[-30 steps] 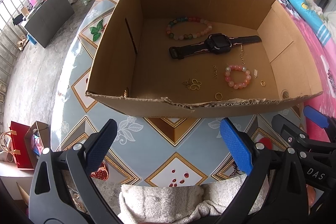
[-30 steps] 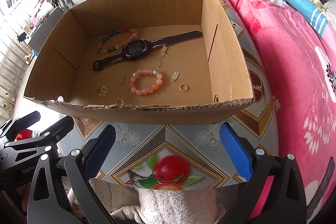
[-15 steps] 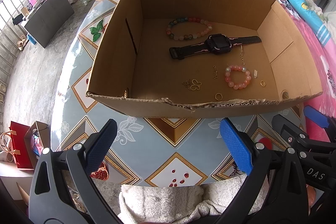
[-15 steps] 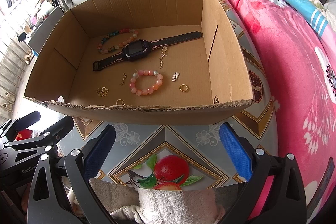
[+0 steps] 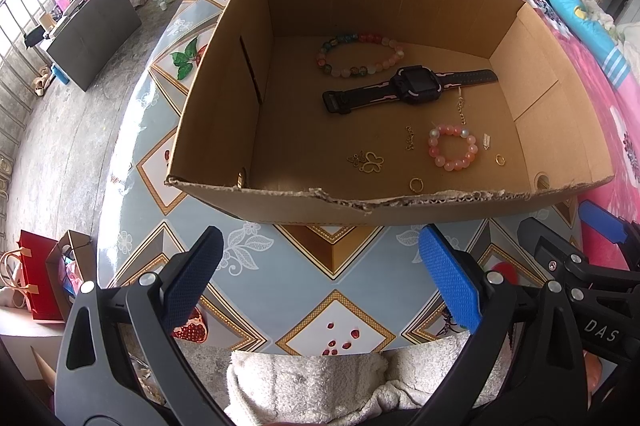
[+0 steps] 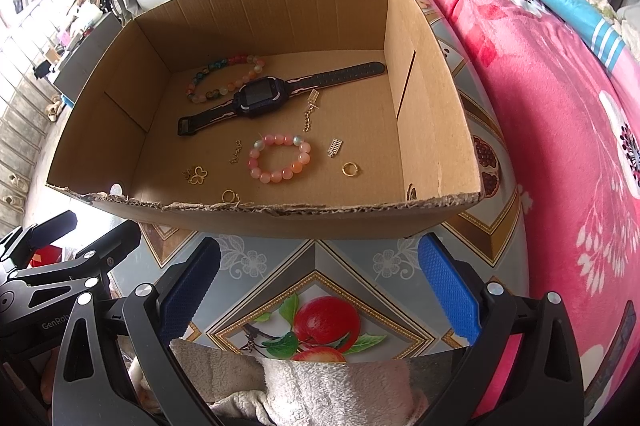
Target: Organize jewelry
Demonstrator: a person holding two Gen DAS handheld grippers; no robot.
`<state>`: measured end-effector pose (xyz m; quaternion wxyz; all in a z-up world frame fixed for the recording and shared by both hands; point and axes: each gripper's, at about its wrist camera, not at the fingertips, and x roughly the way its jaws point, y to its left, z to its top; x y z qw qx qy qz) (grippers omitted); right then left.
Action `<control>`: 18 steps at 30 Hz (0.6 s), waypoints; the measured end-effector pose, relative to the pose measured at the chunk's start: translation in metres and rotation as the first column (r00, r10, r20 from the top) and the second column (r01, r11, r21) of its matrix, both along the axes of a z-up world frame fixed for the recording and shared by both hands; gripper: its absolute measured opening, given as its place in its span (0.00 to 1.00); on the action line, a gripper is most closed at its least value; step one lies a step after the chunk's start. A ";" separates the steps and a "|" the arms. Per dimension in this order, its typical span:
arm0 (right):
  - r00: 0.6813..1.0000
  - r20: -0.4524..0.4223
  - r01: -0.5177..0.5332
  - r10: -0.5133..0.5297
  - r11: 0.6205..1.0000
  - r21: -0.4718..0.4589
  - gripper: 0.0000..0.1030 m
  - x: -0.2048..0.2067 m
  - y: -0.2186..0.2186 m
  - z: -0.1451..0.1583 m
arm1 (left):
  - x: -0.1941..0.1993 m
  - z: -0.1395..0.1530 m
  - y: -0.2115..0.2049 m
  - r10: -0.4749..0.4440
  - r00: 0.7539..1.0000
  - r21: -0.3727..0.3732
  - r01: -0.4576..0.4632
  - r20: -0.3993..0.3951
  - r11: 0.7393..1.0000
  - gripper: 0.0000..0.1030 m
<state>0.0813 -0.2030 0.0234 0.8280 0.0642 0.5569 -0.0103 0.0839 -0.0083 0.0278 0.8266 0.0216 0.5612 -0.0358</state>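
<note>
Cardboard box (image 5: 224,98) holds watch (image 5: 412,90); left tongs (image 5: 320,282), right tongs (image 6: 318,284) both gape empty.

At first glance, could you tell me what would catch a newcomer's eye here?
The open cardboard box on the patterned table, with a black watch lying across its floor. A multicoloured bead bracelet sits behind the watch, a pink bead bracelet nearer, among small gold pieces.
</note>
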 end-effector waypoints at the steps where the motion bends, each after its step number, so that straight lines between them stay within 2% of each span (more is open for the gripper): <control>1: 1.000 0.001 0.000 0.000 1.000 -0.001 0.94 0.000 0.000 0.000 | 0.000 0.000 0.000 0.000 1.000 -0.001 0.000 0.000 1.000 0.92; 18: 1.000 -0.002 0.000 0.000 1.000 0.004 0.94 0.000 0.000 0.000 | 0.000 0.000 0.000 0.000 1.000 -0.001 0.000 -0.001 1.000 0.92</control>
